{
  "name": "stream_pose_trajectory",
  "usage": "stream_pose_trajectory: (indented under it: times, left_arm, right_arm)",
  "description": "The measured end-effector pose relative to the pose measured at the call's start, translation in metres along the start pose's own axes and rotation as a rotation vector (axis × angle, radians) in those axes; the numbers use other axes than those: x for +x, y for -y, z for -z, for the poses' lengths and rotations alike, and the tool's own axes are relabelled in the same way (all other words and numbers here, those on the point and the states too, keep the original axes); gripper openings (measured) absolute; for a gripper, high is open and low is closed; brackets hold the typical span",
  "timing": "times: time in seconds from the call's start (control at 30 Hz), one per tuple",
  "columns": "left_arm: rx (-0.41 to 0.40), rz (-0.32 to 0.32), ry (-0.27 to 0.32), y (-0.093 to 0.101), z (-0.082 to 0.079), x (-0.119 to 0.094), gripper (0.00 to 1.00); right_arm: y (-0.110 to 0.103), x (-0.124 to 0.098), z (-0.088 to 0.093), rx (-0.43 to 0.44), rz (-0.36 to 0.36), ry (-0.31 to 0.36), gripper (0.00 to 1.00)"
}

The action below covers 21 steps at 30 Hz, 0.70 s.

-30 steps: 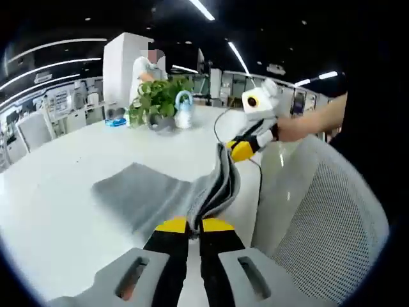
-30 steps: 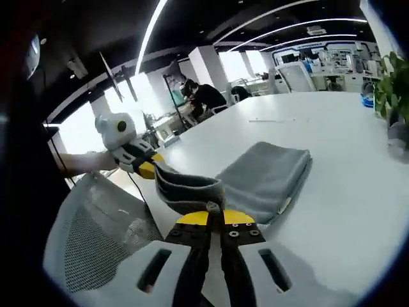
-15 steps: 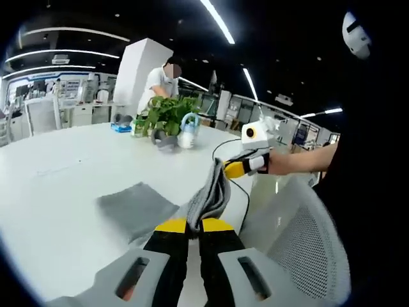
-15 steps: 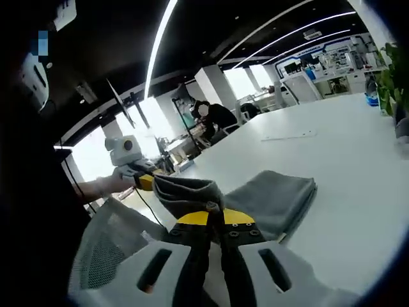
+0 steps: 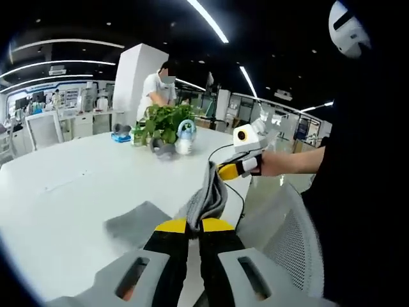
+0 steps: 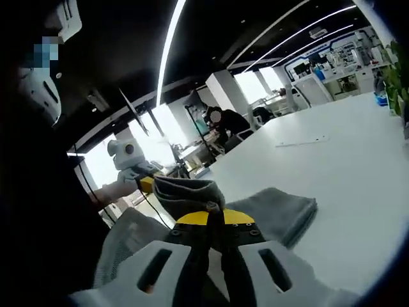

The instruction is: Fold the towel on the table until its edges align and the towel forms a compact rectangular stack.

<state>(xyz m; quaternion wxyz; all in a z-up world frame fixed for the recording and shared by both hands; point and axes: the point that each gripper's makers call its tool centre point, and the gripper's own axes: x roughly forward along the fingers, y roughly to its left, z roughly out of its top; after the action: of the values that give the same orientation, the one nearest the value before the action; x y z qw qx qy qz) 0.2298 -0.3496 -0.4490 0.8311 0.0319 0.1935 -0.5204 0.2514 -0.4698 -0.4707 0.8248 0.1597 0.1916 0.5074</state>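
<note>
The towel [image 5: 203, 199] hung as a grey band between the two grippers, its held corners hidden inside closed fingers. The left gripper [image 5: 194, 225] pinched one corner and the right gripper [image 6: 215, 219] pinched the other; the remainder lay flat on the white counter [image 5: 57, 198] near its edge. The left gripper view caught a potted plant [image 5: 161, 125] and a small white bottle [image 5: 185, 135] far back on the counter, plus a mesh chair back [image 5: 289, 246] beside the edge. In the right gripper view, open counter [image 6: 358, 185] spread beyond the towel [image 6: 281, 210].
</note>
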Motion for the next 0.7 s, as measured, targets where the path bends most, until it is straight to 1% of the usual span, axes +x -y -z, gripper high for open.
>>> stream_pose_trajectory:
  times: [0.17,0.3,0.4,0.5,0.6,0.7]
  left_arm:
    - [-0.004,0.007,-0.002,0.004,-0.002,-0.001,0.05]
    - [-0.017,0.016,0.016,0.007,-0.006,-0.004,0.05]
    - [-0.017,0.025,0.019,0.009,-0.010,-0.007,0.05]
    - [-0.011,0.034,0.020,0.012,-0.014,-0.011,0.05]
    - [-0.006,0.045,0.026,0.016,-0.017,-0.013,0.05]
    - [0.002,0.033,0.022,0.013,-0.013,-0.011,0.05]
  right_arm:
    - [-0.005,-0.003,-0.003,-0.006,-0.013,-0.006,0.01]
    - [-0.010,-0.006,-0.008,-0.001,-0.036,0.002,0.01]
    - [-0.013,-0.006,-0.009,-0.001,-0.044,0.000,0.01]
    - [-0.016,-0.008,-0.013,-0.004,-0.052,0.010,0.01]
    - [-0.019,-0.009,-0.017,0.012,-0.065,0.036,0.01]
    - [-0.018,-0.008,-0.013,0.015,-0.065,0.034,0.01]
